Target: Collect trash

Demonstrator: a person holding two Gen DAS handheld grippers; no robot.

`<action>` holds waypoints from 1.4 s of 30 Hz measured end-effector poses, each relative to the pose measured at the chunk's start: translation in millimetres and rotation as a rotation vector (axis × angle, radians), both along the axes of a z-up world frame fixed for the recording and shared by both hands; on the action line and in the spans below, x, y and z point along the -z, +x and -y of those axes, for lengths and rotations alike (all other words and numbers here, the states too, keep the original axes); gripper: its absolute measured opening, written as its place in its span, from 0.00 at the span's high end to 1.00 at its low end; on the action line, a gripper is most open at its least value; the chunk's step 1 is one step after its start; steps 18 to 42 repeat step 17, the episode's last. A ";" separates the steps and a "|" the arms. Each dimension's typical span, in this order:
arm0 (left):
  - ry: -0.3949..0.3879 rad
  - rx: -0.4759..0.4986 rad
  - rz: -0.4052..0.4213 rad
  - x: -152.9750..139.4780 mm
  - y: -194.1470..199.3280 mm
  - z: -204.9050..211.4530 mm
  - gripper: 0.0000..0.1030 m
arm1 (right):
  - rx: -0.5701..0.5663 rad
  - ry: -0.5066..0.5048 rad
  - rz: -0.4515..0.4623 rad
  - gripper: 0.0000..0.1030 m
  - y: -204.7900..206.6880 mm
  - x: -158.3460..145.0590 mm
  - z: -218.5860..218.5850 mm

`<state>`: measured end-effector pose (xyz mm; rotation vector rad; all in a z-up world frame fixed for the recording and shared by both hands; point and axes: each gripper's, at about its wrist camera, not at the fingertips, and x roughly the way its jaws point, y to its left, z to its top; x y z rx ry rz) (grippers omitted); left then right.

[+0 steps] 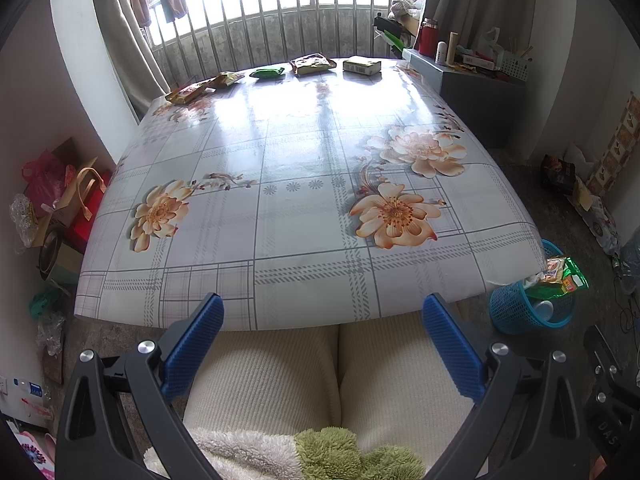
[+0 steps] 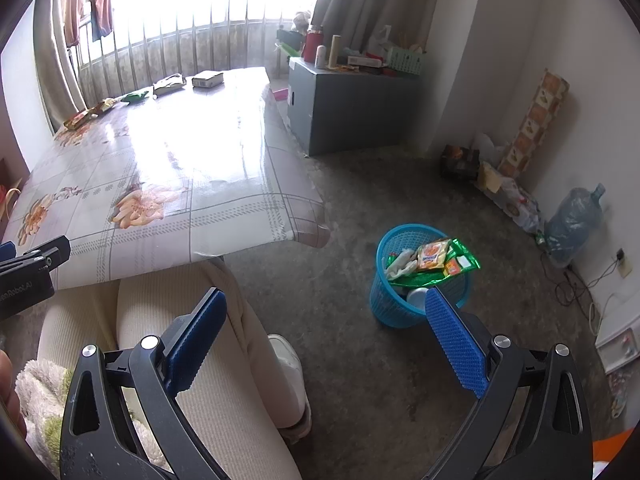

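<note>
Jaws apart — empty, blue basket [image 2: 384, 304] heaped with wrappers [image 2: 434, 260]

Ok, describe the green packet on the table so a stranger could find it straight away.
Look at the flowered table, along its far edge by the window bars. Five packets lie in a row there; the green packet is the middle one, the only solid green among yellow-brown wrappers.

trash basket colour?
Blue mesh basket, on the floor; clearest in the right wrist view.

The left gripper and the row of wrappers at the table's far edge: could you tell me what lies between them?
In the left wrist view, only bare floral tablecloth lies between the open left gripper and the wrappers.
</note>
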<state>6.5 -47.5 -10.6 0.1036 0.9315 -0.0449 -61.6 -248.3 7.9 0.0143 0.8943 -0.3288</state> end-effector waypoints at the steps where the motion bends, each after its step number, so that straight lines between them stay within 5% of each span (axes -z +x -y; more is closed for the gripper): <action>1: 0.000 0.000 -0.001 0.0 -0.8 -0.5 0.05 | -0.001 0.000 0.001 0.07 0.0 -0.1 0.2; 42: 0.001 0.001 -0.001 1.2 -0.4 -1.0 0.05 | -0.002 0.000 0.000 0.07 -1.0 0.0 -0.3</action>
